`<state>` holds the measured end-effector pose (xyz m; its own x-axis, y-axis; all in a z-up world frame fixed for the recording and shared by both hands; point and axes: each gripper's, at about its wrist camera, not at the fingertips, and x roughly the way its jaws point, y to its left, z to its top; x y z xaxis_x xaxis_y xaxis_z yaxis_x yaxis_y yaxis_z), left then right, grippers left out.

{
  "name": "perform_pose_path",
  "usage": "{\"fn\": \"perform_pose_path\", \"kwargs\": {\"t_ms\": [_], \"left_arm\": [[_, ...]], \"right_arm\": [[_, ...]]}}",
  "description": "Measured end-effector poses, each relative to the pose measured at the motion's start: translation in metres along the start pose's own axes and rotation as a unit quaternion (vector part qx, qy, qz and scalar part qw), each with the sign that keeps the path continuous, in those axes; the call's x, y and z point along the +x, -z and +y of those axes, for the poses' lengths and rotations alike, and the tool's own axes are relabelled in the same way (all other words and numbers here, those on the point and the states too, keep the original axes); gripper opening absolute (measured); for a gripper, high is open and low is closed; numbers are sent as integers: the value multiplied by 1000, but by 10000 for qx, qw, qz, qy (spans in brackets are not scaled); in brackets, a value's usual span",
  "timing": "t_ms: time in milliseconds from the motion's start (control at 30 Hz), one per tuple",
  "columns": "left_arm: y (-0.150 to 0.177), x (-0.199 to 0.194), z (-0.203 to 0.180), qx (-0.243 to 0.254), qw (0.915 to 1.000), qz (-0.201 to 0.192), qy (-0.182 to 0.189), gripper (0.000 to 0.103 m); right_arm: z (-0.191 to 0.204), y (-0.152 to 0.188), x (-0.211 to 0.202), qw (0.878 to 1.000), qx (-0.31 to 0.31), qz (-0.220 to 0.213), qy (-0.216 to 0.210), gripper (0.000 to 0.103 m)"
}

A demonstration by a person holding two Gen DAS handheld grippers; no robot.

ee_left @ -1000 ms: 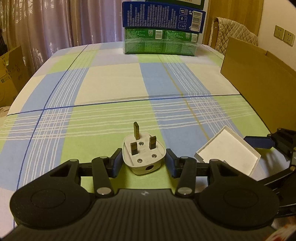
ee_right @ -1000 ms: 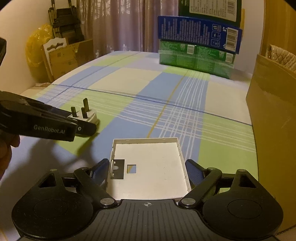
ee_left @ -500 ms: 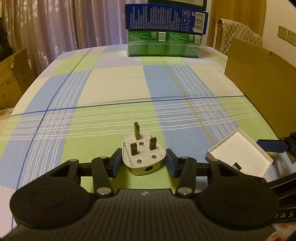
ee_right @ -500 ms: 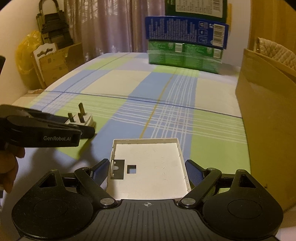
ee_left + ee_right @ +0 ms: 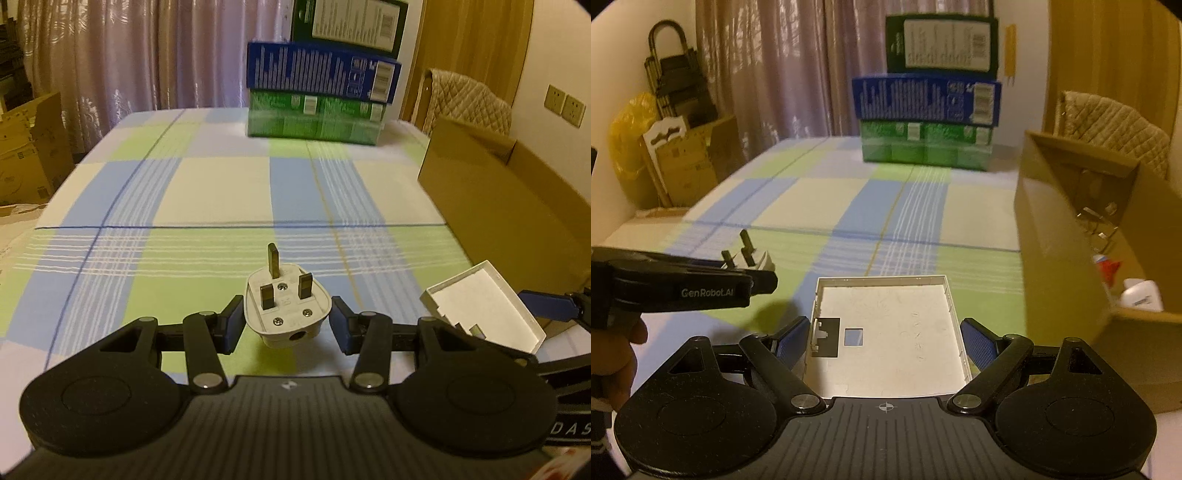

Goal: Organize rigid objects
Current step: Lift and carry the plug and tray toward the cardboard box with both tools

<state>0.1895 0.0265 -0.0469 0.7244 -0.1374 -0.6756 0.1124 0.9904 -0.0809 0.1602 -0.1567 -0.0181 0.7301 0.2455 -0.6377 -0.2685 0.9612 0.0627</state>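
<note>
Left wrist view is showing the left gripper [image 5: 286, 325] clamping the white plug [image 5: 286, 314], lifted above the checked tablecloth [image 5: 221, 192]. Right wrist view is showing the right gripper [image 5: 882, 343] gripping the white plate [image 5: 894, 332]; both are seemingly being carried, and next likely calls for reaching right, over the cardboard box [image 5: 1067, 254] wall. Stacked boxes [image 5: 925, 122] are standing far, before curtains [image 5: 798, 74].

The left gripper [image 5: 287, 323] holds a white plug [image 5: 286, 312] between its blue pads, pins up, above the checked tablecloth [image 5: 221, 206]. To the right, a white square cover [image 5: 484, 306] is tilted, near a cardboard box [image 5: 517, 206].
</note>
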Motion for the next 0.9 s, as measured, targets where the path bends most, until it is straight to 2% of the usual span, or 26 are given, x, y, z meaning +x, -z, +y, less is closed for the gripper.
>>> {"fn": "perform_pose_path", "kwargs": {"t_ms": [467, 900], "left_arm": [[0, -83, -29, 7, 9999, -105, -57, 43], [12, -108, -46, 81, 9999, -79, 56, 43]], "right_arm": [[-4, -9, -86, 9991, 260, -315, 73, 84], [-19, -3, -119, 9981, 408, -402, 223, 84]]}}
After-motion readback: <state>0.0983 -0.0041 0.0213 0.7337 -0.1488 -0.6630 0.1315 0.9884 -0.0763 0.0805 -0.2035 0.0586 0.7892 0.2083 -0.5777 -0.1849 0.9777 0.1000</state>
